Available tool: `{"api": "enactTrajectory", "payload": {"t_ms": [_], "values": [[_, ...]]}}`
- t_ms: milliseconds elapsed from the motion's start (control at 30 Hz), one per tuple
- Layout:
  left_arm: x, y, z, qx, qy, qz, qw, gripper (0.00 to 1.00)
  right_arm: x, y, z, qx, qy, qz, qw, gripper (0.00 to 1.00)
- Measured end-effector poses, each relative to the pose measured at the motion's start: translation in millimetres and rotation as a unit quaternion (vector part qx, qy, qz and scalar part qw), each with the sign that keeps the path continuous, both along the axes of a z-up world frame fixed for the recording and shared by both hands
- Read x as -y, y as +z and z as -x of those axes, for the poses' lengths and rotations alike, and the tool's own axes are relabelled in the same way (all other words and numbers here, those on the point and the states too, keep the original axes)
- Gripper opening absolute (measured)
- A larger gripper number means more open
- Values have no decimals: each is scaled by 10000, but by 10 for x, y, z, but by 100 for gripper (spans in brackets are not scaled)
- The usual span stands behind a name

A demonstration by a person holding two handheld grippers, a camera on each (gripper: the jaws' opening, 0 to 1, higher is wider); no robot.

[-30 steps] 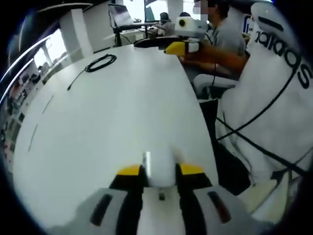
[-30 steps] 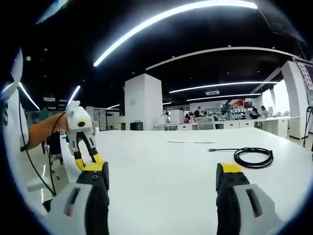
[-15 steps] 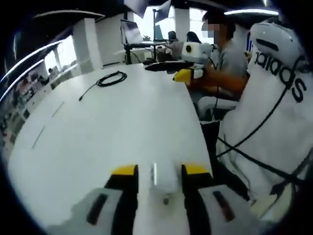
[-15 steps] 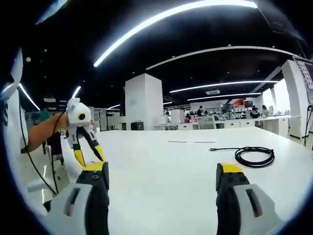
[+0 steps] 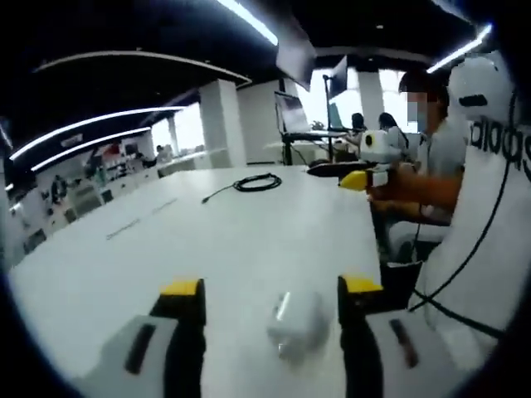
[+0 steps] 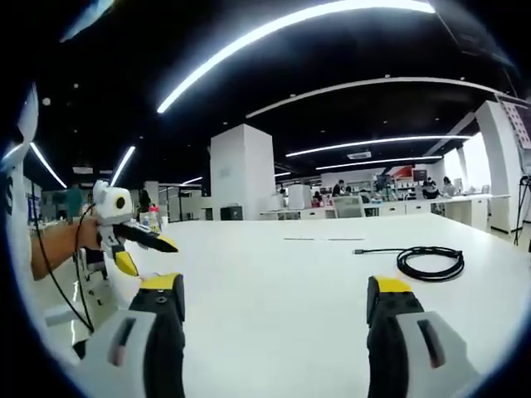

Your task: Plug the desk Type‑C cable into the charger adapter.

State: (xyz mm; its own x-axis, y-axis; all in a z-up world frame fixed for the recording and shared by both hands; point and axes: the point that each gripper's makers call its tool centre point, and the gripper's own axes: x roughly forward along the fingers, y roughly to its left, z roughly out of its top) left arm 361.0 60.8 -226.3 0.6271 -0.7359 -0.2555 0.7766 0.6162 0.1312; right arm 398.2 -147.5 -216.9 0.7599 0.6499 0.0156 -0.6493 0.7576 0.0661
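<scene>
lying on the white table point(image 5: 124, 265), the charger adapter point(image 5: 296, 322) rests between the spread jaws of the left gripper point(image 5: 270, 290), ungripped. the coiled type-c cable point(image 6: 429, 264) lies well beyond the adapter, plug end toward it, nearer the right gripper point(image 6: 277, 288), whose jaws stand apart, empty.

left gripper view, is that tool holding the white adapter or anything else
Nothing is held. The left tool stands open, and the white adapter lies loose on the table between its jaws, touching neither. The right tool is open too.
</scene>
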Motion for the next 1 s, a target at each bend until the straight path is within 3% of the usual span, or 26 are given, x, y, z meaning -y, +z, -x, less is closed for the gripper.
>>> {"api": "enactTrajectory", "payload": {"t_ms": [100,200,233,300,400,533,633,733,800,1000], "values": [[-41,104,21,345,438,385,9977,68,0,-14,-7,-6,1,27,10000,92],[-84,80,23,381,832,500,9945,78,-9,-27,-8,-11,13,28,10000,92],[-128,55,9,455,1116,473,9916,80,-11,-37,-5,-21,12,35,10000,92],[-138,82,24,773,1307,563,9868,84,-14,-54,-5,-43,16,42,10000,92],[-127,84,68,814,1529,797,9817,87,-20,-59,-1,-42,20,58,10000,92],[-145,192,66,1010,1821,1322,9691,87,-17,-62,-3,-39,22,65,10000,92],[-201,198,54,1071,2035,1344,9639,89,-10,-55,-2,-32,12,57,10000,92],[-350,211,19,1211,2525,1177,9528,92,-6,-43,4,-15,8,61,10000,92],[-368,188,15,1051,2612,1313,9505,99,-4,-47,1,-15,4,70,10000,92],[-382,115,18,882,2702,1300,9499,100,-6,-40,3,1,1,72,10000,92]]}}
